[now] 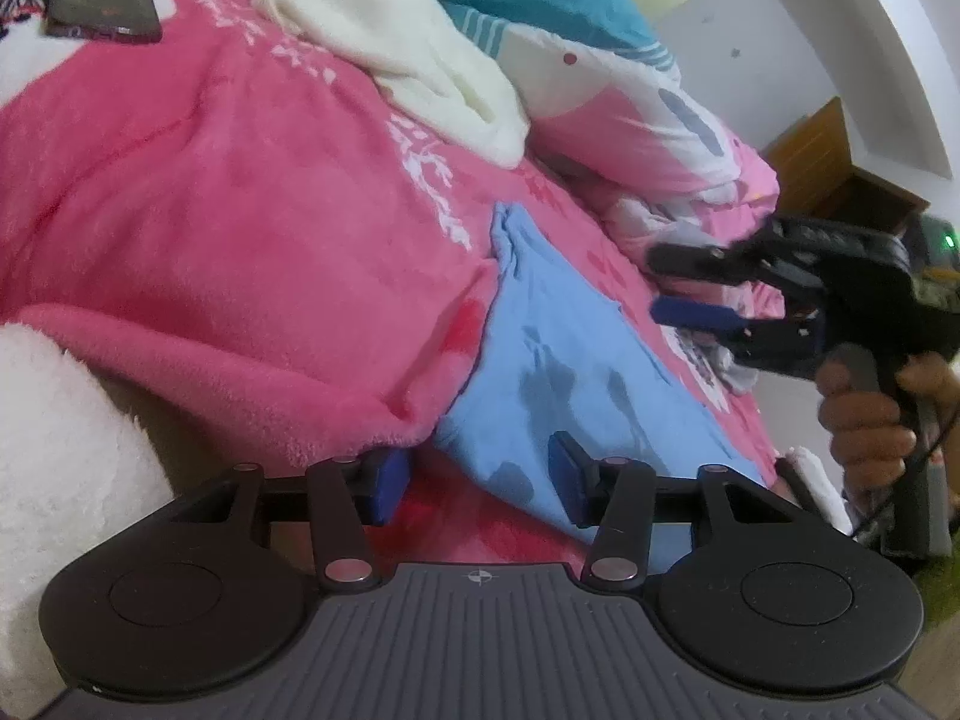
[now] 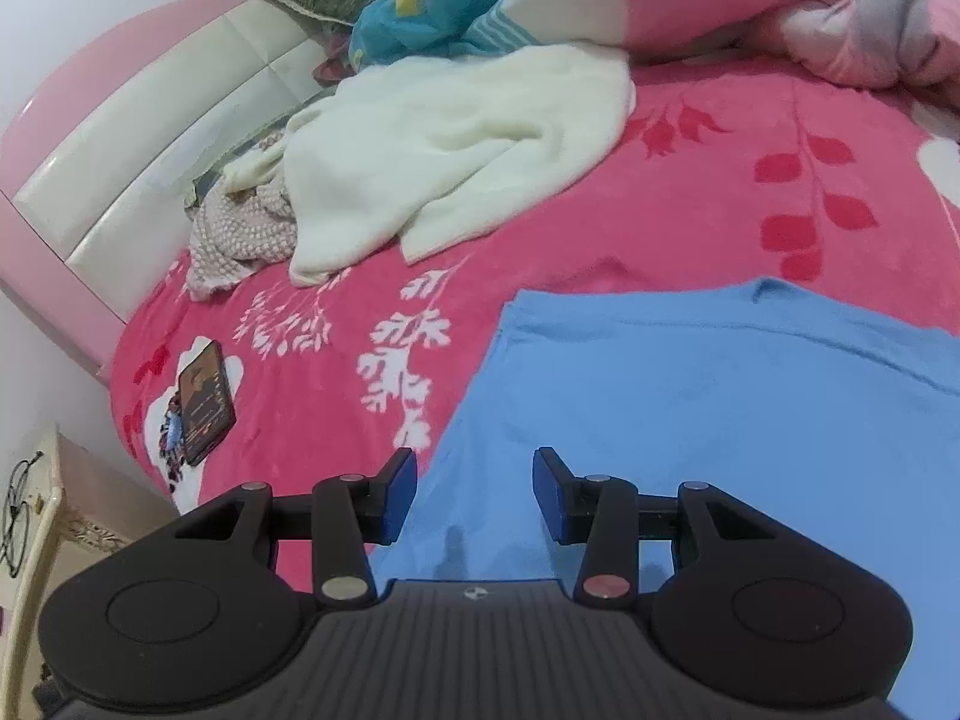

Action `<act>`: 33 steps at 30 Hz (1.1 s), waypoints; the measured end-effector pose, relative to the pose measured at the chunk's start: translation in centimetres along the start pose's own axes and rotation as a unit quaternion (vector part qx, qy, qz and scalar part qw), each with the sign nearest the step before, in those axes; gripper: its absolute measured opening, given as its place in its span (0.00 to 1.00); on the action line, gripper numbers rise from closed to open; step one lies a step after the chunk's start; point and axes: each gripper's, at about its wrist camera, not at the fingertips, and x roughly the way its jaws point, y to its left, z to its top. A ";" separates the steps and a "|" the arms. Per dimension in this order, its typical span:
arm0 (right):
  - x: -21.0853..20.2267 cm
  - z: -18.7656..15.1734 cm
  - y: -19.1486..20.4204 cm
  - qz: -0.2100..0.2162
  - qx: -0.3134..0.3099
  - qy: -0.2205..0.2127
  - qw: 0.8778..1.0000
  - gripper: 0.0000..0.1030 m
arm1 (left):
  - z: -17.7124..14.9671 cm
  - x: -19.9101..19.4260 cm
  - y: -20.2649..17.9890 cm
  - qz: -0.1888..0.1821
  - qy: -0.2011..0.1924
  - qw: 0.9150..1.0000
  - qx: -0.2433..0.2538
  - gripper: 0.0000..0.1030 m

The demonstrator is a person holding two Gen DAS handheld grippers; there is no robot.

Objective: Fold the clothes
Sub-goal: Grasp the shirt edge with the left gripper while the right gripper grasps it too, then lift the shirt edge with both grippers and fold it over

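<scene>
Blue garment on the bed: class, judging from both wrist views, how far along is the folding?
Done: the blue garment lies spread fairly flat on the pink blanket. In hand: nothing; the left gripper and right gripper are both open above it, gripping no cloth. Left: no clear fold shows yet, so the folding itself is still to do, and the cream garment lies crumpled further up the bed.

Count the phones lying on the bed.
1. The phone lies face up on the pink blanket, near the bed's edge, apart from the blue garment. Others could be hidden under the piled clothes.
</scene>
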 end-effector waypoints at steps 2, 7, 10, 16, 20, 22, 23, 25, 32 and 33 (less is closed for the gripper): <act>1.1 0.6 0.6 -0.004 -0.012 0.007 1.000 0.44 | -0.1 -0.1 -0.2 0.008 -0.009 1.000 0.011 0.26; 4.6 2.4 2.1 -0.026 -0.047 0.033 0.998 0.44 | -0.3 -0.2 -0.1 0.015 -0.021 0.999 0.023 0.08; 6.8 3.4 2.8 -0.047 -0.071 0.053 0.995 0.44 | -0.6 -0.4 -0.6 0.006 -0.033 0.998 0.048 0.05; 11.0 4.4 4.0 -0.091 -0.131 0.109 0.981 0.46 | -0.7 -0.4 -1.7 -0.015 -0.044 0.995 0.083 0.04; 12.3 4.5 4.4 -0.109 -0.151 0.123 0.975 0.47 | -0.6 -0.3 -2.2 -0.029 -0.050 0.994 0.095 0.03; 12.4 4.6 4.3 -0.110 -0.150 0.123 0.975 0.47 | -0.7 -0.5 -2.6 -0.033 -0.053 0.993 0.101 0.03; 12.4 4.7 4.3 -0.110 -0.150 0.124 0.975 0.47 | -0.7 -0.6 -2.7 -0.033 -0.055 0.992 0.105 0.03; 12.5 4.8 4.2 -0.111 -0.149 0.125 0.975 0.45 | -0.8 -0.8 -3.2 -0.035 -0.056 0.991 0.113 0.02; 12.9 5.1 3.9 -0.114 -0.147 0.128 0.974 0.38 | -1.3 -1.0 -4.6 -0.034 -0.061 0.988 0.135 0.03; 12.9 5.2 3.8 -0.115 -0.146 0.128 0.974 0.36 | -1.3 -1.1 -4.8 -0.035 -0.063 0.988 0.138 0.02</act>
